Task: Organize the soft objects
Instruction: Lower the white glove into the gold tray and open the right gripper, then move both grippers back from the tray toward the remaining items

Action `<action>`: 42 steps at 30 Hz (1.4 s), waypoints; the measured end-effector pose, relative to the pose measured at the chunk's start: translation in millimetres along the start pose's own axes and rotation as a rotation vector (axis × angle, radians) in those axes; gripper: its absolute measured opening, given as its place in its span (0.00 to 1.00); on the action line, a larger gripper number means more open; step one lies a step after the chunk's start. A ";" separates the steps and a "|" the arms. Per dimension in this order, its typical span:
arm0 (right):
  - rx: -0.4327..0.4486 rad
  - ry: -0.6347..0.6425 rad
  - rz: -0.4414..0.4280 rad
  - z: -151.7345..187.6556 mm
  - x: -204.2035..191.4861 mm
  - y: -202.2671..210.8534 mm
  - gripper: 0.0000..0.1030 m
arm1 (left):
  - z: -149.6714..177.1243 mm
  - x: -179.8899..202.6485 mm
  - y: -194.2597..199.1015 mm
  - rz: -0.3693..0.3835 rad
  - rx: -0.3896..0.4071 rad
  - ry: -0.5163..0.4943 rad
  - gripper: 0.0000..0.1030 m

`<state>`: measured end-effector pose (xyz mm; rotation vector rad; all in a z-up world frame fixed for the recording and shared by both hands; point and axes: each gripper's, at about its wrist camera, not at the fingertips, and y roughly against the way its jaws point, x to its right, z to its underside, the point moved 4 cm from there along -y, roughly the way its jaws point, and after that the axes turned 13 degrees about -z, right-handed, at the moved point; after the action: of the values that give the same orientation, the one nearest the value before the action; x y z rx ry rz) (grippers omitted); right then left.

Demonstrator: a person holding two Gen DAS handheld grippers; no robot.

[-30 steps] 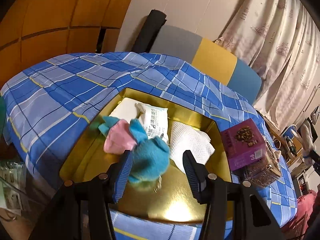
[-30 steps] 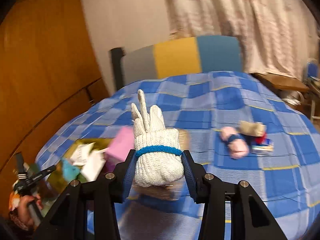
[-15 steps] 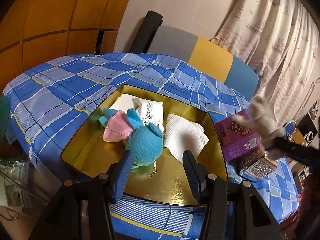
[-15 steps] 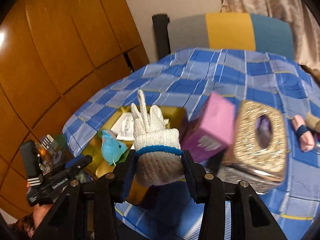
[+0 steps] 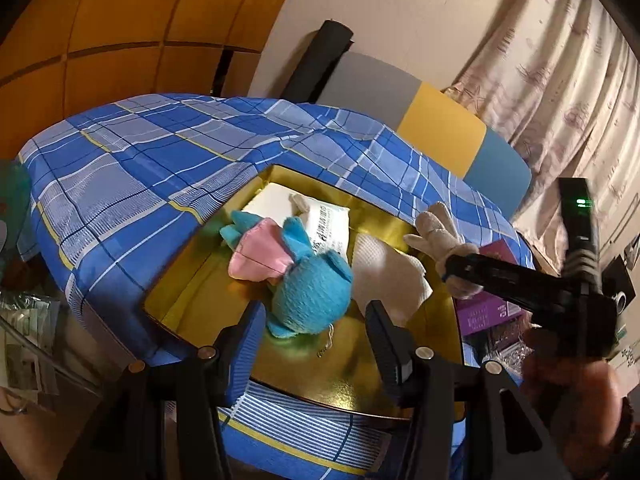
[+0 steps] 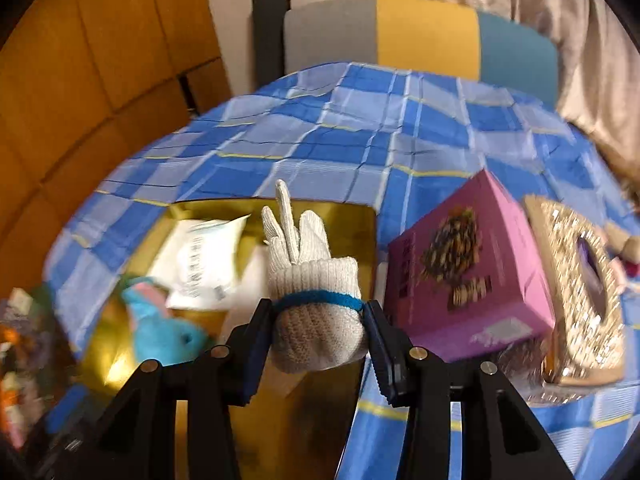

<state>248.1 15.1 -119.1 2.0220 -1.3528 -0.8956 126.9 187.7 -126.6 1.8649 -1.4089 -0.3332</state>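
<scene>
A gold tray [image 5: 188, 284] on the blue plaid tablecloth [image 5: 132, 184] holds a blue and pink plush toy [image 5: 308, 292], a white packet [image 5: 328, 224] and a white cloth [image 5: 384, 272]. My left gripper [image 5: 316, 340] stands open at the tray's near edge, with the plush just beyond its fingertips. My right gripper [image 6: 318, 320] is shut on a white knit glove [image 6: 312, 280] with a blue band. It hangs over the right side of the tray [image 6: 356, 224], above the cloth. The left wrist view shows the same glove [image 5: 436, 232] and the right gripper [image 5: 456, 276] coming in from the right.
A purple box [image 6: 468, 276] and a glittery gold tissue box [image 6: 580, 292] stand on the cloth right of the tray. A chair with a grey, yellow and blue back [image 6: 424, 32] is behind the table. A person's hand [image 5: 568, 400] holds the right gripper's handle.
My right gripper has carried the glove left and down, from mid-table to over the tray, and has come into the left wrist view. The left gripper has stayed open and hardly moved.
</scene>
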 end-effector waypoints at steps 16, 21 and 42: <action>0.031 0.057 -0.061 18.3 -23.2 14.3 0.63 | -1.4 -10.9 -6.7 0.011 -0.037 0.057 0.51; 0.047 0.037 -0.142 36.7 -19.9 36.5 0.63 | 1.7 -6.6 -7.6 0.014 -0.042 0.045 0.51; 0.224 -0.002 -0.129 68.3 59.8 156.7 0.67 | 32.5 58.5 7.4 0.148 -0.044 -0.175 0.51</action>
<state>121.9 -100.4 -59.7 2.3003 -1.3899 -0.8323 122.6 120.6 -129.9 1.7180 -1.6341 -0.4584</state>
